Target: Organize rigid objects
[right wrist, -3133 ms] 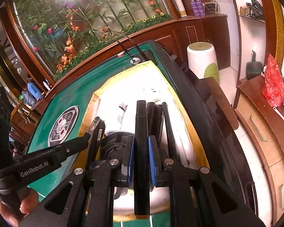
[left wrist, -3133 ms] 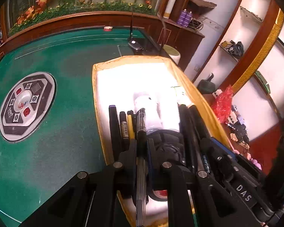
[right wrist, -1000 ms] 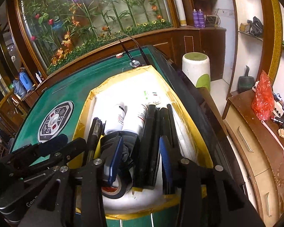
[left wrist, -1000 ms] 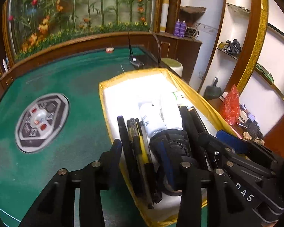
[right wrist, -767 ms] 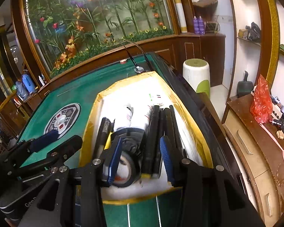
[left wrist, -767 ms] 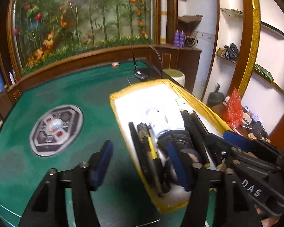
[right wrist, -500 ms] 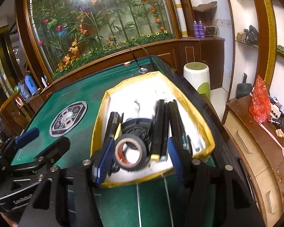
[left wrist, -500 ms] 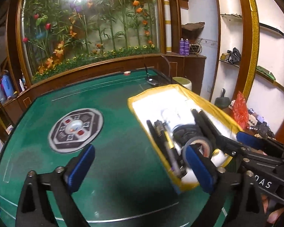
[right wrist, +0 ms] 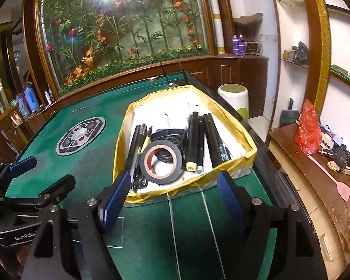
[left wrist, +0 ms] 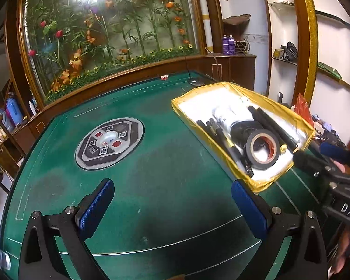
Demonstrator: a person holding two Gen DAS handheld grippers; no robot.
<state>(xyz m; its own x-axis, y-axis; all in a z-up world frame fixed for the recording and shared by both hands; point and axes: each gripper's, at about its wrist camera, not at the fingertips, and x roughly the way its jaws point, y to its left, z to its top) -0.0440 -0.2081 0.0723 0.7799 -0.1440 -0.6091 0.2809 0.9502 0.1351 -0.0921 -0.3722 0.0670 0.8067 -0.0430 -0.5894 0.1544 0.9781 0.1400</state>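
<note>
Tape roll [right wrist: 162,161] and pens [right wrist: 137,149] lie sorted inside the yellow-rimmed tray [right wrist: 231,165] on the green table [left wrist: 151,186], so both empty tools, left gripper [left wrist: 172,206] spread wide and right gripper [right wrist: 173,197] opening, should draw back level, clear of the rim.

Yellow-rimmed white tray [right wrist: 231,119], black tape roll [right wrist: 162,163], green felt table [left wrist: 151,175].

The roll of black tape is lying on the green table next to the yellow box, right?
Not quite. The roll of black tape is lying inside the yellow box, among the pens and markers, not on the green table beside it. The right wrist view shows this clearly.
</note>
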